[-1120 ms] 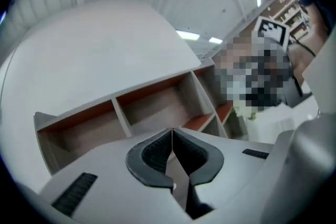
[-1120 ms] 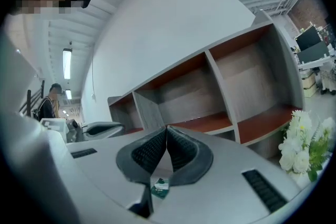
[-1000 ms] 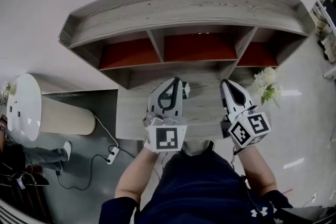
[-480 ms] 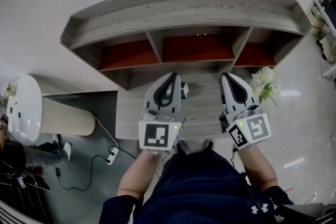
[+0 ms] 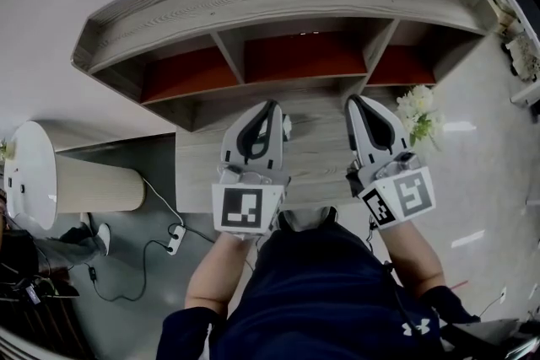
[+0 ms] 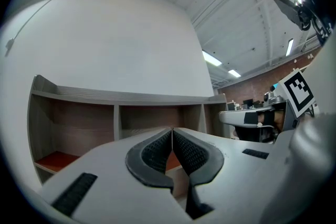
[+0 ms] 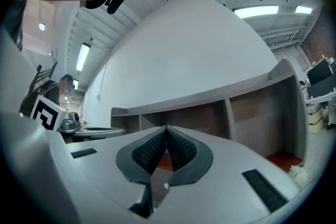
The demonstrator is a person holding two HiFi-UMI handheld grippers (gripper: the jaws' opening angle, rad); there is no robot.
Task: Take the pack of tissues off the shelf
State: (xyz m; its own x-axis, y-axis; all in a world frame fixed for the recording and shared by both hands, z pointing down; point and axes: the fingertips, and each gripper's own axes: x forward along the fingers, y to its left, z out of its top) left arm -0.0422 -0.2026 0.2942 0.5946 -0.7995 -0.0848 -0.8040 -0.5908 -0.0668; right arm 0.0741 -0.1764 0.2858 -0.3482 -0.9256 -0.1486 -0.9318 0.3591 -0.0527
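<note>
The grey wooden shelf (image 5: 278, 4) has three compartments with red floors over a lower wooden ledge (image 5: 316, 156). A small pale object (image 5: 288, 127), probably the tissue pack, peeks out on the ledge just right of my left gripper (image 5: 270, 106), mostly hidden by it. The left gripper is shut and empty, with its pads touching in the left gripper view (image 6: 172, 131). To the right, my right gripper (image 5: 353, 100) hovers over the ledge, also shut and empty (image 7: 166, 128). Both point at the shelf (image 6: 115, 98) (image 7: 210, 96).
White flowers (image 5: 419, 115) stand at the ledge's right end, close to the right gripper. A white round table (image 5: 29, 177) stands at the left. A power strip (image 5: 175, 240) with cables lies on the grey floor below the ledge.
Both grippers have edged forward toward the shelf and stayed shut. The head view has shifted, so the shelf sits higher in the frame.
</note>
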